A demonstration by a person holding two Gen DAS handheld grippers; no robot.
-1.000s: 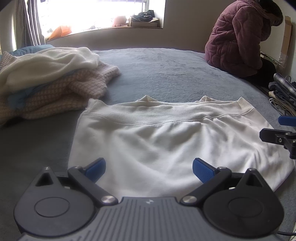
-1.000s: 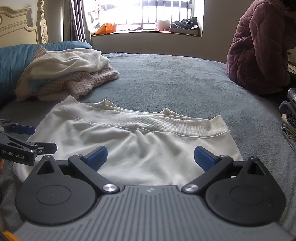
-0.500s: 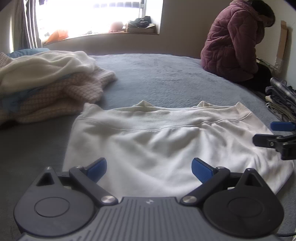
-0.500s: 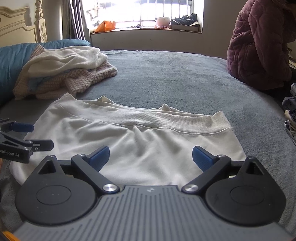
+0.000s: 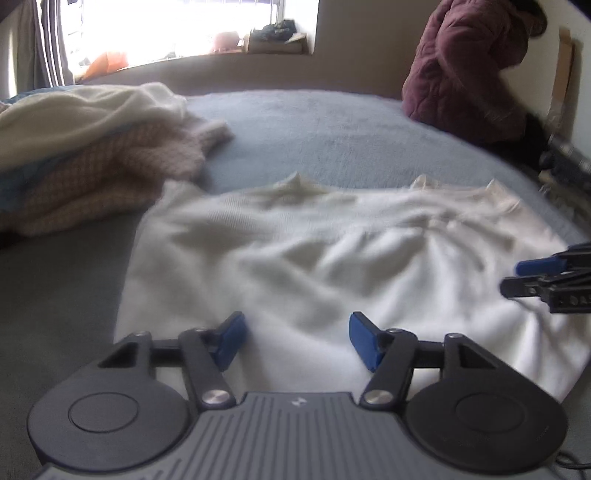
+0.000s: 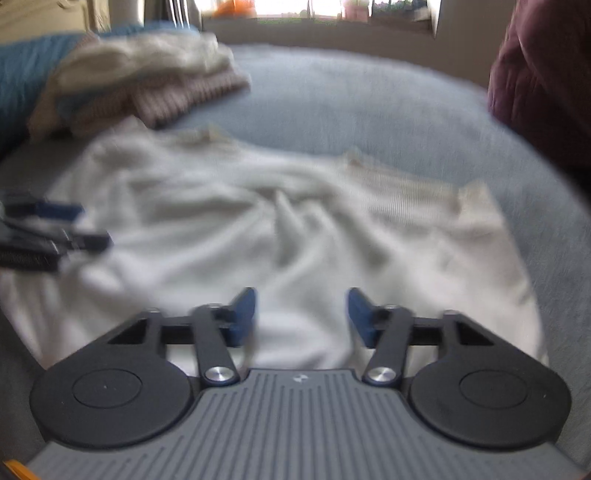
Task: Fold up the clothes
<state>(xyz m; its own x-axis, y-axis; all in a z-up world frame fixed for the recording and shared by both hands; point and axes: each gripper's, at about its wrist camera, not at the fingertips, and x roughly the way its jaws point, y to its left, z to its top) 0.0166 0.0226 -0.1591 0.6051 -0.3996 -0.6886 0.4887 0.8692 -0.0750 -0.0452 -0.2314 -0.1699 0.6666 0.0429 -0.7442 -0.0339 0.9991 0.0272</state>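
Cream garment (image 5: 332, 266) lies crosswise, ribbed hem toward 12 o'clock, on a grey bed (image 5: 314, 122). Left gripper (image 5: 295, 339) and right gripper (image 6: 301, 317) appear unclenched, though blurred; window (image 5: 177, 29) beyond.

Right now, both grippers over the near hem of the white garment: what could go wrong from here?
1. Both views are motion-blurred; the left gripper and right gripper are open, jaws narrowed, so a hurried close may miss the white garment.
2. The cloth is wrinkled mid-panel; a pinch could catch one layer only and fold crooked.
3. The pile of clothes lies close beside the garment's far left corner; a forward fold might drag onto it.
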